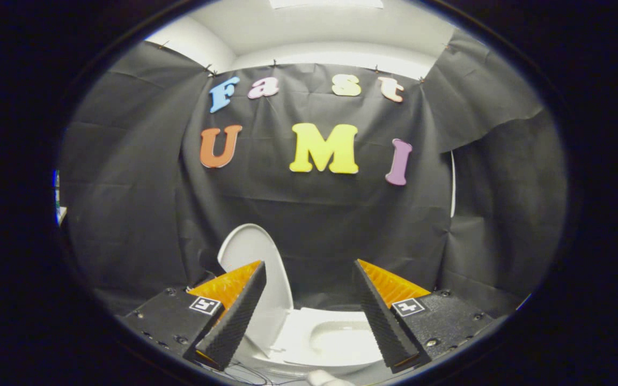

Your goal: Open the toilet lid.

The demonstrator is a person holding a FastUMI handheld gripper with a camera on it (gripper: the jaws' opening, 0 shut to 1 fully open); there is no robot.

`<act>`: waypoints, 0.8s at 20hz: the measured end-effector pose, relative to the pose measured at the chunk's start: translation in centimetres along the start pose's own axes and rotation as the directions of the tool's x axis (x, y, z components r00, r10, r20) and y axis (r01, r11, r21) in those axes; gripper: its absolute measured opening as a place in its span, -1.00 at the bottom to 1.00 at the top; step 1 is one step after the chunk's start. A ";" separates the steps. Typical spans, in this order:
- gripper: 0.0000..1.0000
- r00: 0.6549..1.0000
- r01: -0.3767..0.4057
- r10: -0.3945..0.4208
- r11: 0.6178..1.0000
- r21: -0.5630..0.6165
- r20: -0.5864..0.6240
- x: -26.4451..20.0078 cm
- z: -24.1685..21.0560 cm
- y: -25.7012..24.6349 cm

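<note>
- The gripper (309,279), with black ribbed pads and orange finger backs, has its two fingers spread wide and nothing between the pads.
- Each black finger base carries a small square white tag with a black marker pattern; it holds no readable words.
- The white plastic oval toilet lid (258,268) stands raised, leaning back toward the black cloth wall (126,214), partly behind the left finger (234,316).
- The white toilet seat and bowl (336,338) lie below and between the fingers, just ahead of them, with the bowl opening uncovered.
- The lid's hinge end meets the back edge of the seat, behind the left finger's tip.
- No brand or label can be made out on the toilet.
- Above the cloth, a white ceiling (319,32) shows.
</note>
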State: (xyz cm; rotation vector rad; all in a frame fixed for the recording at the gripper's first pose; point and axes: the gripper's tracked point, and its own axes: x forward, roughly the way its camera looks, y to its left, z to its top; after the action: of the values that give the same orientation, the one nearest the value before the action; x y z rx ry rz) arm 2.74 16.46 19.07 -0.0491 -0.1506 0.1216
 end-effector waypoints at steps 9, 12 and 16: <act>1.00 0.997 0.076 -0.074 0.995 0.068 -0.032 -4.9 -7.5 -9.1; 1.00 0.996 0.078 -0.075 0.993 0.094 -0.042 -6.4 -10.4 -10.5; 1.00 0.992 0.112 -0.105 0.988 0.110 -0.066 -7.0 -13.6 -12.7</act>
State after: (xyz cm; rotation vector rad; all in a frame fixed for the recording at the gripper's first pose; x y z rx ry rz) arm -0.61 2.50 5.34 0.0687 -0.0858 0.0199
